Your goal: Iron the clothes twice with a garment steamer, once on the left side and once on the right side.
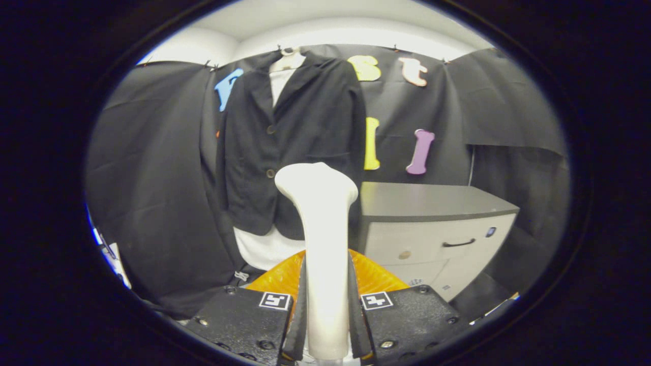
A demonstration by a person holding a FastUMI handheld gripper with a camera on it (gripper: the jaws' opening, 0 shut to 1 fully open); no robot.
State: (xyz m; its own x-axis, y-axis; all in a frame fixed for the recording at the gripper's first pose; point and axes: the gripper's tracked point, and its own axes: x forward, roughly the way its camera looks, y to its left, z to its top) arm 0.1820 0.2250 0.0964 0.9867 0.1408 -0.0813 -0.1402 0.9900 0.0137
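Note:
A white garment steamer (320, 239) stands upright between my fingers, its broad head rising above them. My gripper (325, 305) is shut on the steamer's handle, with both pads pressing its sides. Beyond the steamer head hangs a black jacket (295, 137) over a white shirt (264, 246) on a hanger against the booth wall. The steamer head is level with the jacket's lower front, near its bottom button, and still some way short of the cloth. The steamer hides part of the jacket's lower right hem.
A low cabinet (432, 223) with a dark top and pale drawers stands to the right of the jacket, close beside it. Black cloth walls close in on the left and right.

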